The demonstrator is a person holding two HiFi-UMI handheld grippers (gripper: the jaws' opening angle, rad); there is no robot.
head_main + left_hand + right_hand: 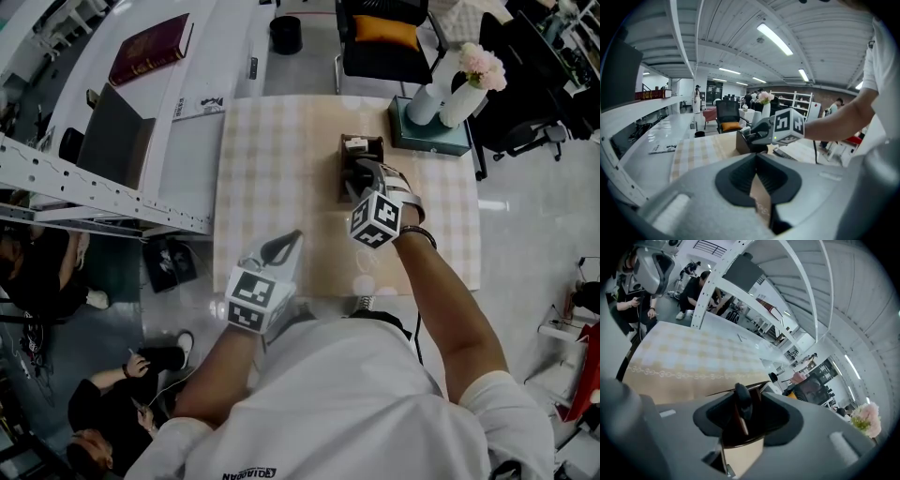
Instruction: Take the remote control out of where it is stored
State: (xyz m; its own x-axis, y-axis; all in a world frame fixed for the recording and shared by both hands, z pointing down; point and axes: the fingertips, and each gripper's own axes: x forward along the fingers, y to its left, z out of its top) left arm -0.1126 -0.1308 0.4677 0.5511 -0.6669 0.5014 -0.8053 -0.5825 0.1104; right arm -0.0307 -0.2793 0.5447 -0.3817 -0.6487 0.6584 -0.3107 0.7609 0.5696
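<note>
A dark wooden holder point(362, 148) stands on the checked tablecloth point(272, 159), right of the middle. My right gripper point(357, 180) reaches down into it from the near side. In the right gripper view the rounded black end of the remote control point(743, 405) sticks up out of the holder point(756, 386) between the jaws, with a gap on either side, so this gripper is open. My left gripper point(285, 247) hovers at the table's front left edge, its jaws meeting at the tips with nothing in them. From the left gripper view the holder point(743, 143) and the right gripper point(758, 134) show ahead.
A teal box point(433, 141) with white vases and pink flowers stands at the table's far right corner. A black chair point(384, 42) is behind the table. A white counter with a red book point(150, 47) and a metal rack point(84, 183) run along the left. People point(112, 403) sit on the floor at lower left.
</note>
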